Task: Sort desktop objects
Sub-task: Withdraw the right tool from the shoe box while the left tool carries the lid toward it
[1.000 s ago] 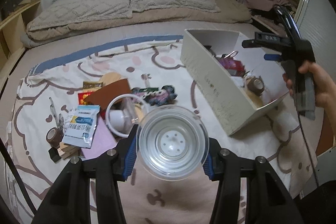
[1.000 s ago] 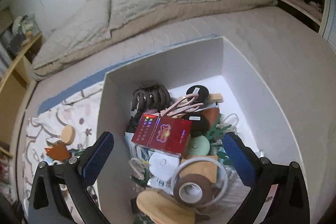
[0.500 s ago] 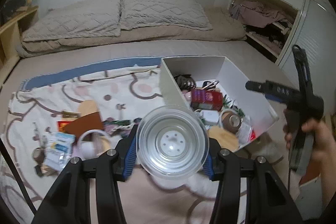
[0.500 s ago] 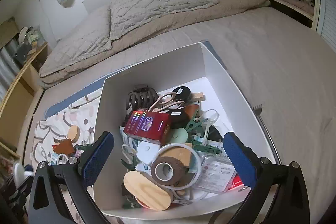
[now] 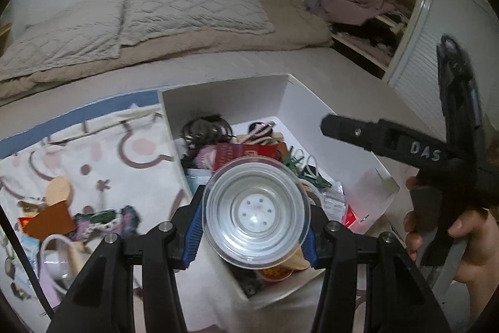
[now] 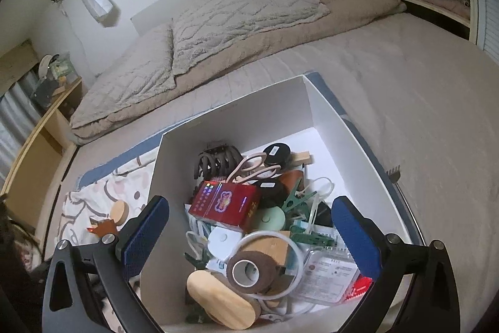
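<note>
While gripped, clear cup point(image 5: 256, 210) faces camera — base away.

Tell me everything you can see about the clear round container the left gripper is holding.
The clear container looks like transparent plastic, round, with stepped concentric rings and a whitish centre disc dotted with small holes. It appears empty. Its round face points at the camera. The left gripper is shut on it, blue pads pressing either side. It hangs over the near part of the white box, apparently touching only the pads.

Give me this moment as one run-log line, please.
left gripper: shut on cup | over box | right gripper: open, empty
</note>
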Motion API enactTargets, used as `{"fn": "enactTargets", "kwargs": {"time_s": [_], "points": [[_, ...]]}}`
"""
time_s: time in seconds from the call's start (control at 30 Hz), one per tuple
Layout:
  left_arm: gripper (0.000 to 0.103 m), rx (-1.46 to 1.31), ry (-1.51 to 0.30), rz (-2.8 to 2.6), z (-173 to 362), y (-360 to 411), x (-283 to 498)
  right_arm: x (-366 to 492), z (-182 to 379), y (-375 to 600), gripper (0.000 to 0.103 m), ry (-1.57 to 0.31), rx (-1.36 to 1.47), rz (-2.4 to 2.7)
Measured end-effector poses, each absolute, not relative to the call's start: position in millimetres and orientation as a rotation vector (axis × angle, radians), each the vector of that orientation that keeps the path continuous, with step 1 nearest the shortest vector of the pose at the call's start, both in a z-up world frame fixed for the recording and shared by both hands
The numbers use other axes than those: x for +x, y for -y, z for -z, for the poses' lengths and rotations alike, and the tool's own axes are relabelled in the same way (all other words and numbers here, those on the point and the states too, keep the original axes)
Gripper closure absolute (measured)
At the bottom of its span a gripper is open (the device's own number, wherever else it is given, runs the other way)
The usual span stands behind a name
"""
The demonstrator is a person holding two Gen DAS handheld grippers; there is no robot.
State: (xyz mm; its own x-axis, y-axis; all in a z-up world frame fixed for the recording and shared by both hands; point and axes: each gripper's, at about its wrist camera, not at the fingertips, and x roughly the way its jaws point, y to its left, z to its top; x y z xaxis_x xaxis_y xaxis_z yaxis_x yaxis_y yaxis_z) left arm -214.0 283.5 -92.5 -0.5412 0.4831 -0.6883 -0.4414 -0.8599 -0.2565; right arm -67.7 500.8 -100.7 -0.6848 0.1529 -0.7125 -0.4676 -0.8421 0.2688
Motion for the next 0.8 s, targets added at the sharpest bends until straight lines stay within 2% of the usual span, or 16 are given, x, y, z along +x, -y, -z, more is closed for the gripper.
{"fn": "enactTargets", "kwargs": {"time_s": [0.23,0.43,0.8], "points": [[0.052,-1.164,0.010,-2.320,120.7,-314.5,-228.1,-59.2,104.1,-511.4,0.000,-0.703,-0.976,-2.500],[0.052,-1.216,-0.004,-2.298,138.3,-323.7,-234.3,-54.6,104.5,-513.6,0.000,-0.670,-0.989,-2.495],[0.051,-1.203,-0.043,-2.413,143.1,-316.2,-242.1,-53.6,111.5,-516.9,0.000,-0.688,-1.010,-2.457]]}}
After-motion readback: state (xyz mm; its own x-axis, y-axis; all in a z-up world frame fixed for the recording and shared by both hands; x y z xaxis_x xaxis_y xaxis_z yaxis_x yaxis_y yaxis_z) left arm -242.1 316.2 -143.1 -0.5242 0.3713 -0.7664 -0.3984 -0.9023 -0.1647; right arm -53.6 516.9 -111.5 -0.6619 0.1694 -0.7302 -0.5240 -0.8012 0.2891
